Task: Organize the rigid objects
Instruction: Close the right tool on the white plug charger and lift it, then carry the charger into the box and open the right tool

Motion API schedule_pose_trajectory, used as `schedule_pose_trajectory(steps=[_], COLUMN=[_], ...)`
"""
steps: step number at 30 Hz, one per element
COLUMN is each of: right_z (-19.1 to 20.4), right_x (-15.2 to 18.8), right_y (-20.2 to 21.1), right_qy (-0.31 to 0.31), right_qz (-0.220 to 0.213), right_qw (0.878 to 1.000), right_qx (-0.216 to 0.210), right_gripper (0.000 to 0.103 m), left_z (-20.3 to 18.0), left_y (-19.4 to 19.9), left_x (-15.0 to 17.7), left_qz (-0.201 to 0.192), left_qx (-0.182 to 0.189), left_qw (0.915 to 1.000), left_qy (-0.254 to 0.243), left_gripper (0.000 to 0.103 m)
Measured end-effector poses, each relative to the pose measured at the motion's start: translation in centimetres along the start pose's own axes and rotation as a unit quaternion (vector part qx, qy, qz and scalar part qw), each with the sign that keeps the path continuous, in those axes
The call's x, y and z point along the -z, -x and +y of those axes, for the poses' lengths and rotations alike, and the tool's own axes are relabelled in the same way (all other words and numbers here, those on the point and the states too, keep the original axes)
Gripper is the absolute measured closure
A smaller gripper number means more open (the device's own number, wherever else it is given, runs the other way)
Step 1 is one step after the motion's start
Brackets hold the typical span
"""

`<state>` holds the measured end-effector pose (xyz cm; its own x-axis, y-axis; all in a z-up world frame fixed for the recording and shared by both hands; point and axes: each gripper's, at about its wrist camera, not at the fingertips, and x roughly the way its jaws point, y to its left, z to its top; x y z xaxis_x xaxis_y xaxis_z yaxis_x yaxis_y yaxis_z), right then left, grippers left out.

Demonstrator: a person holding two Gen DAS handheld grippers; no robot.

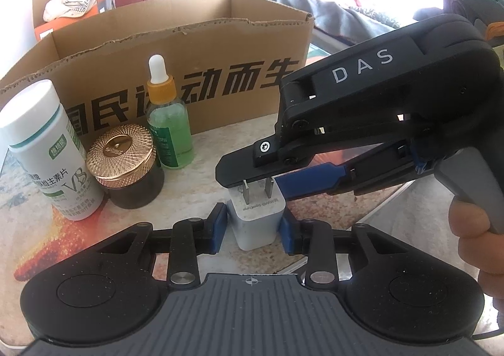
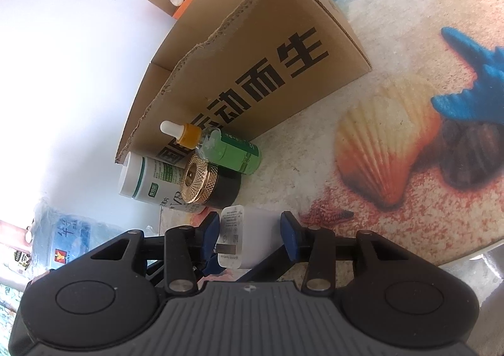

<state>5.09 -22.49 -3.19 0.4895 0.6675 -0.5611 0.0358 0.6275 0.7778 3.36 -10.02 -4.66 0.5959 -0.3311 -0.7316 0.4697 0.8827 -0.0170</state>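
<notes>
The white charger (image 1: pixel 255 223) sits clamped between the left gripper's (image 1: pixel 254 226) pads above the table (image 1: pixel 220 148), the right gripper (image 2: pixel 250 236) stands released around its pronged end, and no item yet visibly occupies the cardboard box (image 1: pixel 201 50).

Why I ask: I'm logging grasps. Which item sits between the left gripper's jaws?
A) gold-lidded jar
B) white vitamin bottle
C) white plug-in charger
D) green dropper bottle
C: in the left wrist view the white charger, prongs pointing up, sits between the blue pads of the left gripper.
</notes>
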Motion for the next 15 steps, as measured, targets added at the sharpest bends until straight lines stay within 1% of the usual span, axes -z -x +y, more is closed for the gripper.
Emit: schedule_pose_trajectory(steps=[8,15], right_z=[0.9,4.2], right_x=[-0.1,-1.1], right_y=[1.2,3.6], right_qy=[0.000,0.035], right_qz=[-0.014,-0.051], right_qw=[1.000,0.997], right_qx=[-0.016,-0.046], right_gripper=[0.058,0.057], left_z=[0.0,0.1], left_y=[1.8,5.2], left_x=[-0.7,-2.9], left_qz=[-0.015,-0.067], left_qx=[-0.007,-0.029], left_qw=[0.9998,0.9971], left_qy=[-0.010,-0.020], left_gripper=[0.069,0.069])
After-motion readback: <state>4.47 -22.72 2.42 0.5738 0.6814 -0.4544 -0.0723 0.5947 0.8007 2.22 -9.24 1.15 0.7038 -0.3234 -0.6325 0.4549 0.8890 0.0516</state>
